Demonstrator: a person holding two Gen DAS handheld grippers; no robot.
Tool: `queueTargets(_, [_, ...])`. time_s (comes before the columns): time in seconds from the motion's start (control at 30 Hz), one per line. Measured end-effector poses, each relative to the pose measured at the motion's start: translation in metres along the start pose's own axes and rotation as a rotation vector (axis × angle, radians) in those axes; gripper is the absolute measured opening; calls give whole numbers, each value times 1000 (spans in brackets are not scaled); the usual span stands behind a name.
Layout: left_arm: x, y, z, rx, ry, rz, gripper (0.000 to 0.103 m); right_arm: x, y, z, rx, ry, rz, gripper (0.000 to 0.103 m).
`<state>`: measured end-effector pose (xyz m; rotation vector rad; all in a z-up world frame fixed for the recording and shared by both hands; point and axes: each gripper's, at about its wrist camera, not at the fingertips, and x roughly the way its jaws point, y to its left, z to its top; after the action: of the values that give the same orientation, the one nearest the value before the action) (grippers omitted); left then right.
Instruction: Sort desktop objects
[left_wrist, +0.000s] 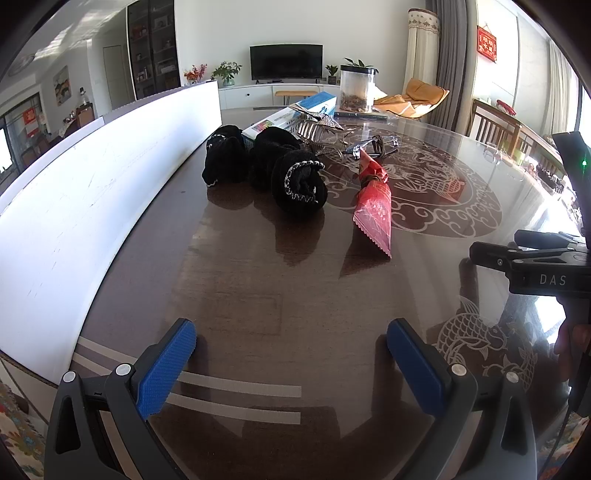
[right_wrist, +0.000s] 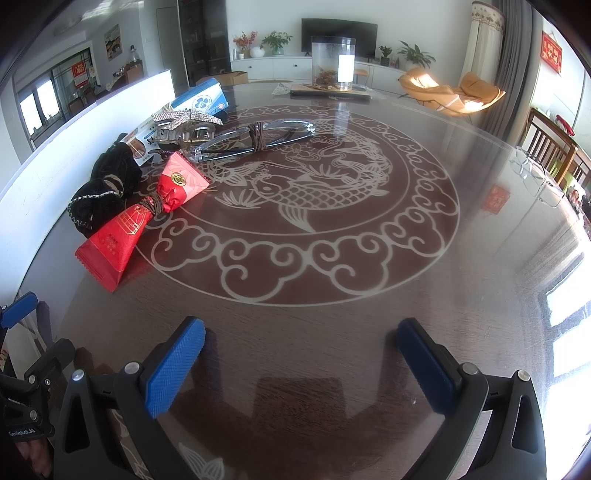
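A red packet (left_wrist: 373, 201) (right_wrist: 125, 236) tied in the middle with a brown band lies on the glass-topped table (left_wrist: 258, 277) (right_wrist: 480, 258). Left of it sit rolled black socks (left_wrist: 288, 177) (right_wrist: 99, 199). Behind them lie a silver hair claw (left_wrist: 317, 131) (right_wrist: 184, 127), clear glasses (left_wrist: 373, 146) (right_wrist: 255, 138) with a brown band around them, and a blue and white box (left_wrist: 295, 114) (right_wrist: 201, 99). My left gripper (left_wrist: 291, 347) is open above bare table, well short of the objects. My right gripper (right_wrist: 301, 347) is also open, nothing between its fingers.
A long white board (left_wrist: 92, 184) (right_wrist: 74, 140) runs along the table's left side. A clear jar (left_wrist: 356, 88) (right_wrist: 332, 62) stands at the far edge. The right gripper's black body (left_wrist: 535, 269) shows in the left wrist view. Wooden chairs (right_wrist: 550, 147) stand at the right.
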<state>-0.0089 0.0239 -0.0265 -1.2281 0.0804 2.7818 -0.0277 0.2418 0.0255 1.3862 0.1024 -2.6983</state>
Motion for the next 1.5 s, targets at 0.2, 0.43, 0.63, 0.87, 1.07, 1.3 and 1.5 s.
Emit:
queueTargets(0.2, [-1, 0, 0, 1, 6, 0, 103, 0, 0, 0, 0, 0, 0, 103])
queueTargets(0.43, [-3, -1, -1, -3, 18, 5, 103, 0, 0, 0, 0, 0, 0, 103])
queueTargets(0.63, [-5, -1, -3, -8, 29, 8, 103, 0, 0, 0, 0, 0, 0, 103])
queueTargets(0.87, [-10, -1, -7, -10, 38, 7, 103, 0, 0, 0, 0, 0, 0, 103])
queueTargets(1.07, [-18, 7, -16, -15, 39, 7, 103, 0, 0, 0, 0, 0, 0, 103])
queueTargets(1.3, [-29, 25, -17, -92, 4, -20, 103, 0, 0, 0, 0, 0, 0, 103])
queueTargets(1.5, [-30, 28, -18, -99, -12, 0, 103, -6, 4, 10, 83, -25, 195, 103])
